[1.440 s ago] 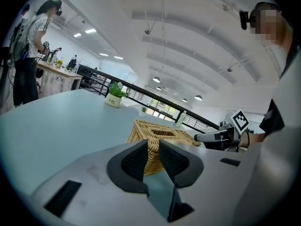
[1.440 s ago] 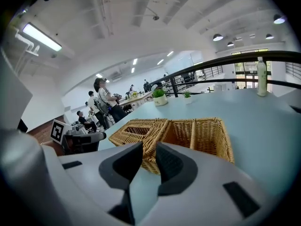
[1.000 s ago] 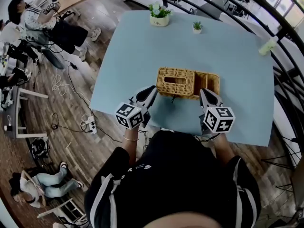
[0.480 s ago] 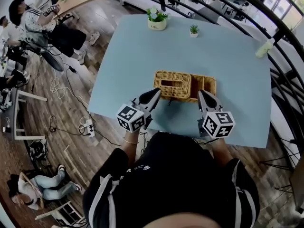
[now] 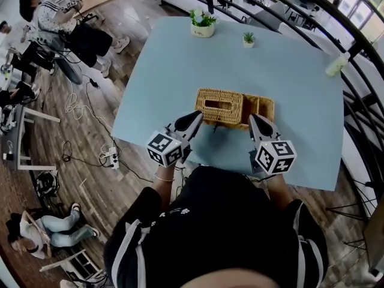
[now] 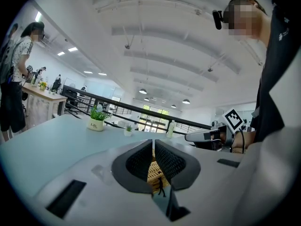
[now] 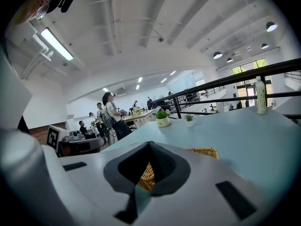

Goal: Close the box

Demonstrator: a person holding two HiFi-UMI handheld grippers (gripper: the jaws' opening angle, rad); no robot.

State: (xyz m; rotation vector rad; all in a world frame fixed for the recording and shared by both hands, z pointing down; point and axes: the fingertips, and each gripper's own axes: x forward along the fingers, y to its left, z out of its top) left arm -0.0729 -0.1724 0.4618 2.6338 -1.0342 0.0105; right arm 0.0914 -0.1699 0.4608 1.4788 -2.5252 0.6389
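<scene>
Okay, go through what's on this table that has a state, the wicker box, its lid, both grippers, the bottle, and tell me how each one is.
wicker box: partly open, right end uncovered.
lid: flat over the box's left part, offset to the left, not seated.
left gripper: shut, nothing held, by the lid's near corner.
right gripper: shut, nothing held, by the box's near edge.
bottle: upright.

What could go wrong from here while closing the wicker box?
The lid covers only the left part of the wicker box; a push from one side may skew it and jam it. Both the left gripper and the right gripper are shut, so they can only nudge, and the whole box might slide on the smooth table.
</scene>
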